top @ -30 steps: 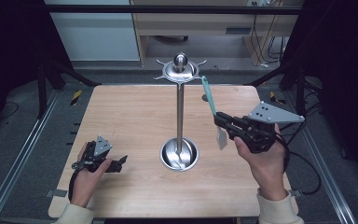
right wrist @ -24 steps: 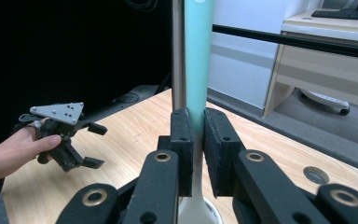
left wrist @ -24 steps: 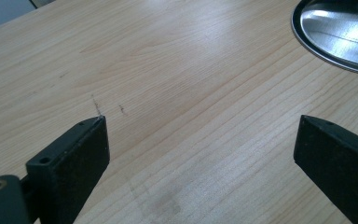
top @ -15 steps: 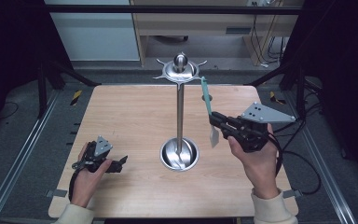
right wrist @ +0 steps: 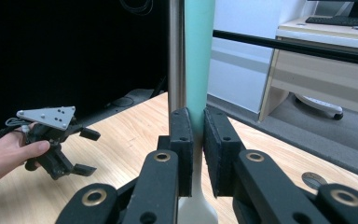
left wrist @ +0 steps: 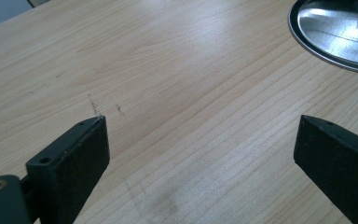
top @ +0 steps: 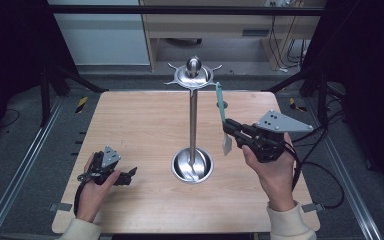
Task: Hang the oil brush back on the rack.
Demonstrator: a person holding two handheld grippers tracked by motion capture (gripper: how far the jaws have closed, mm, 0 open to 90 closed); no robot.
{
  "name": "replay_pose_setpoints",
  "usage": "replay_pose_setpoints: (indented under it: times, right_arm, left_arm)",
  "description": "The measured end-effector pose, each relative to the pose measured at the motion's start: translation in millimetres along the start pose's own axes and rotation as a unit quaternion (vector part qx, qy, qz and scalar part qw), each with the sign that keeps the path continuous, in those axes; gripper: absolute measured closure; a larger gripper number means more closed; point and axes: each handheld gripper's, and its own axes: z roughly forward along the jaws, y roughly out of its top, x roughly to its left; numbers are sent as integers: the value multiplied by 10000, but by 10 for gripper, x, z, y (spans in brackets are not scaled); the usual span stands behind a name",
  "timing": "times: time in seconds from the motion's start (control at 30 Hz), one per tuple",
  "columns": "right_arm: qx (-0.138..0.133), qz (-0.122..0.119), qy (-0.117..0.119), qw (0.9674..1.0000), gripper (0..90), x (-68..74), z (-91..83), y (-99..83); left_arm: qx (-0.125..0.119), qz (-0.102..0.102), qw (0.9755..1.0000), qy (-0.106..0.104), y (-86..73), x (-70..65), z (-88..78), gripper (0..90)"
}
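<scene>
While my right gripper (top: 228, 129) clamps the teal-handled white spatula (top: 222, 117) upright beside the steel hanging stand (top: 193, 120) mid-desk, left gripper (top: 125, 175) idles open near the left edge; next, I judge, hooking it overhead.

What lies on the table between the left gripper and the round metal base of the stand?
Nothing: in the high view, bare wooden table separates the left gripper from the base.
</scene>
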Motion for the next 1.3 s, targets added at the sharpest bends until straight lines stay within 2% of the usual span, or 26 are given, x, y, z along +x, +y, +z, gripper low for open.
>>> replay_pose_setpoints:
  times: [0.3,0.4,0.5,0.67,0.77,1.07,1.3]
  right_arm:
    - [-14,7,31,10000,828,-1,33,-10]
    - [-19,-17,54,10000,868,3,48,-12]
    - [-44,-32,61,10000,829,8,71,-9]
    - [-8,-77,43,10000,818,17,94,-9]
    - [48,-84,-44,9999,796,28,91,-3]
    - [94,-153,-499,9986,616,46,80,-1]
    - [157,-207,-649,9976,475,51,108,-17]
  left_arm:
    - [4,11,10000,-2,1,-12,5,30]
    - [4,6,10000,0,0,-10,4,31]
    - [8,11,10000,-5,0,-12,5,31]
    - [0,4,10000,-4,-1,-8,4,31]
    - [-1,0,10000,-7,-1,-4,0,30]
    - [-2,1,10000,7,0,2,-5,31]
    - [-1,3,10000,6,0,4,-5,30]
